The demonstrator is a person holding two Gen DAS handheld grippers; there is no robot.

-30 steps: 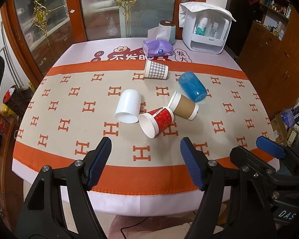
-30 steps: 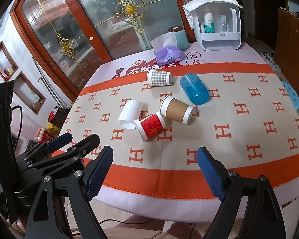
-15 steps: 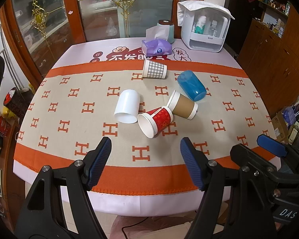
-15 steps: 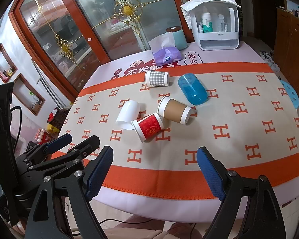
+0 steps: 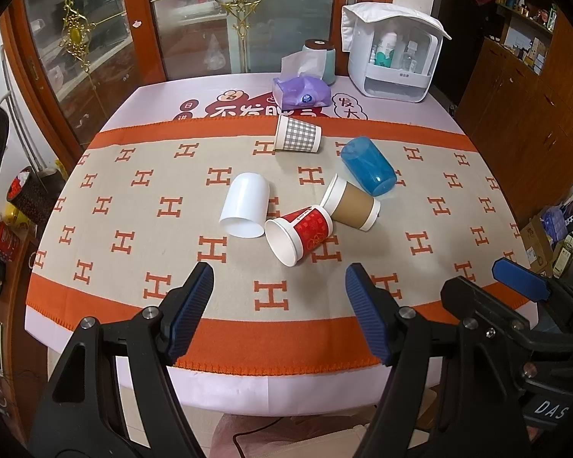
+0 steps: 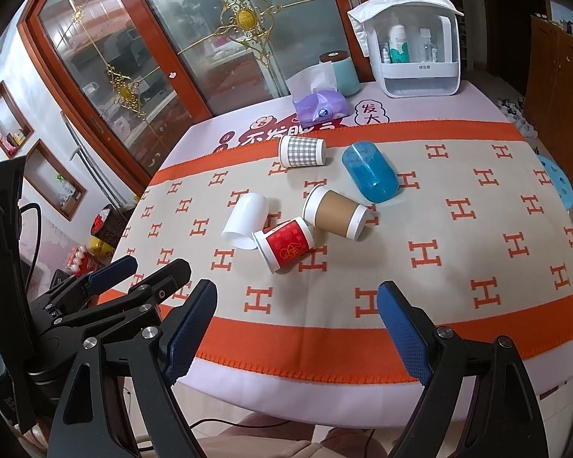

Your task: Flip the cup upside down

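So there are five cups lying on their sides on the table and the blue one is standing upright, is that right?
Not quite. The blue cup lies on its side too, like the other four; the left wrist view shows it tipped over beside the brown cup. None stands upright.
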